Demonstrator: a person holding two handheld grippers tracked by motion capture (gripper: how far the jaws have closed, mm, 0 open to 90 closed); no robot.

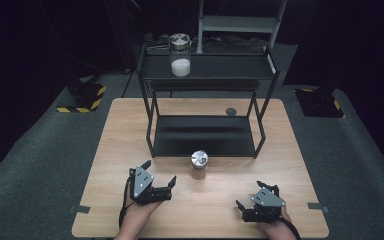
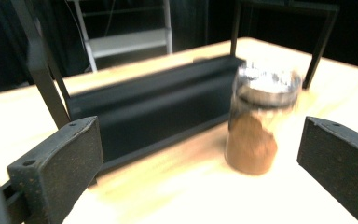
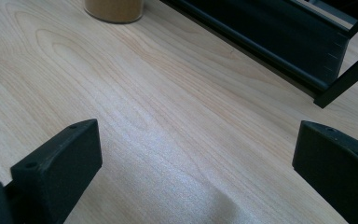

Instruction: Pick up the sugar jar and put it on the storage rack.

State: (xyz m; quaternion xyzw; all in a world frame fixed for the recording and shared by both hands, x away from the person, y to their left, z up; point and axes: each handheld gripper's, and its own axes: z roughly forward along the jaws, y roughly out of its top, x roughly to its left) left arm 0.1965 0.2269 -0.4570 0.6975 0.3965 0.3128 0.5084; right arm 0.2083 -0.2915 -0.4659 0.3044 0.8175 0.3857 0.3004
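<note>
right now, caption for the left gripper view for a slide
Open left gripper facing a blurred jar of brown powder beside a black shelf on the table.

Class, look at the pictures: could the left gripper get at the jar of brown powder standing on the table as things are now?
Probably yes. The left gripper is open, the brown jar stands ahead of it, and only bare table lies between.

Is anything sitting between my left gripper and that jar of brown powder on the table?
Nothing visible. The left gripper, jaws open, faces the brown-powder jar across bare table.
</note>
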